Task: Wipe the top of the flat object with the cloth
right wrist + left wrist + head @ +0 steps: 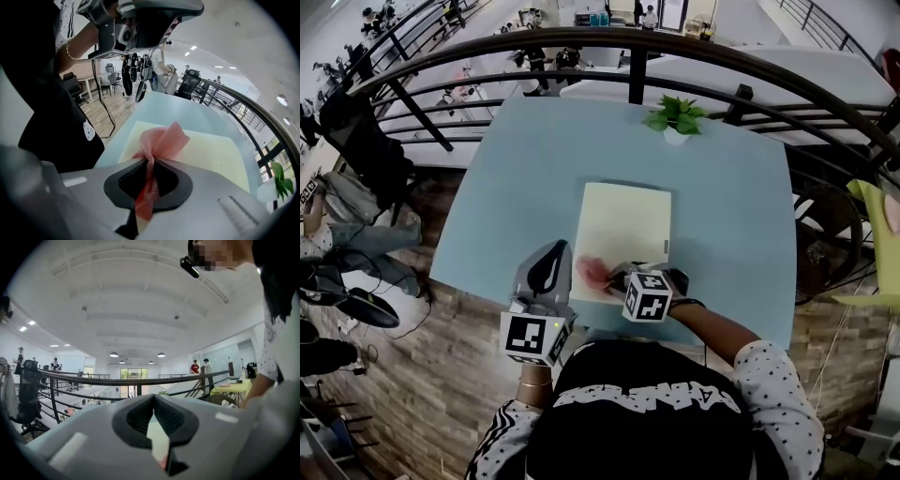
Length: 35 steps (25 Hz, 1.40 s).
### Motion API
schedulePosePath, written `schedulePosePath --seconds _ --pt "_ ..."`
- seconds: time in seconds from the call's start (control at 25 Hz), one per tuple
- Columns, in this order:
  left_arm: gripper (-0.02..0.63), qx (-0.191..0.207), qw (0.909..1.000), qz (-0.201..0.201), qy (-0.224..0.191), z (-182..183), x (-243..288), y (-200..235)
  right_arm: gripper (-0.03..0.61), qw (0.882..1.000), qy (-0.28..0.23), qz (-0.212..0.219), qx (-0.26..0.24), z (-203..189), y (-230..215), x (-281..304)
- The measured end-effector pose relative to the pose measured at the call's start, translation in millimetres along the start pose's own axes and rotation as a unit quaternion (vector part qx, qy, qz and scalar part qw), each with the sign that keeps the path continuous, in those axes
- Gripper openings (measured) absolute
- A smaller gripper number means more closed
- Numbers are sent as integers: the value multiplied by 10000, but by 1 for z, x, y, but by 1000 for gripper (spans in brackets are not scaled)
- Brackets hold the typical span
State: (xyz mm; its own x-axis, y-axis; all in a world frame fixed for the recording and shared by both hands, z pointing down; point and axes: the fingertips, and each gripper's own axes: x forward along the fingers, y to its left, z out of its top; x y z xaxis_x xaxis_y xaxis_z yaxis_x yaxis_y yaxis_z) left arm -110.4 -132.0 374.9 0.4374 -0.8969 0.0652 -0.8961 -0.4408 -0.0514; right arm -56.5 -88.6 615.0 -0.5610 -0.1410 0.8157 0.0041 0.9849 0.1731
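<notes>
I look down at a light blue table [534, 169]. A flat cream board [623, 230] lies on it, nearer my side than the far side. A small green plant [677, 116] in a white pot stands at the far edge, well apart from the board. A dark railing [628, 42] curves behind the table.

My right gripper [617, 277] is at the near left corner of the board. Its jaws are pinching a pink cloth [593, 273]. In the right gripper view I see the cloth [161, 140] run down between the two jaws of the right gripper [151, 161], and the loose end puffs out in front, over the board [211, 154]. The cloth sits low over that corner. I think it touches the board, but the head view is too small for me to be sure.

My left gripper [551, 255] is just beside the left edge of the board, at the near edge of the table. It does not touch the cloth. In the left gripper view the jaws of the left gripper [153, 399] are pressed together at the tips and hold nothing. Through the thin slit behind the tips I see a bit of cream board [157, 437] and a small spot of pink low down
</notes>
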Motion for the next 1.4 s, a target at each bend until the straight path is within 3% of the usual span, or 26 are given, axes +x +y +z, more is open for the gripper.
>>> schedulePosePath --seconds 0.92,1.08,1.2,1.4 --pt "0 -42 9998 189 6 -1 -5 2 18 9972 -307 680 81 7 22 -7" --pt "0 -61 9997 233 -2 -2 -6 8 20 9923 -628 817 692 7 11 -11" --pt "0 -63 9996 266 0 -3 -7 14 20 9888 -833 517 1123 6 -18 -20" --pt "0 -89 9993 377 14 -4 -12 27 20 9826 -1038 -464 1466 -10 -87 -39"
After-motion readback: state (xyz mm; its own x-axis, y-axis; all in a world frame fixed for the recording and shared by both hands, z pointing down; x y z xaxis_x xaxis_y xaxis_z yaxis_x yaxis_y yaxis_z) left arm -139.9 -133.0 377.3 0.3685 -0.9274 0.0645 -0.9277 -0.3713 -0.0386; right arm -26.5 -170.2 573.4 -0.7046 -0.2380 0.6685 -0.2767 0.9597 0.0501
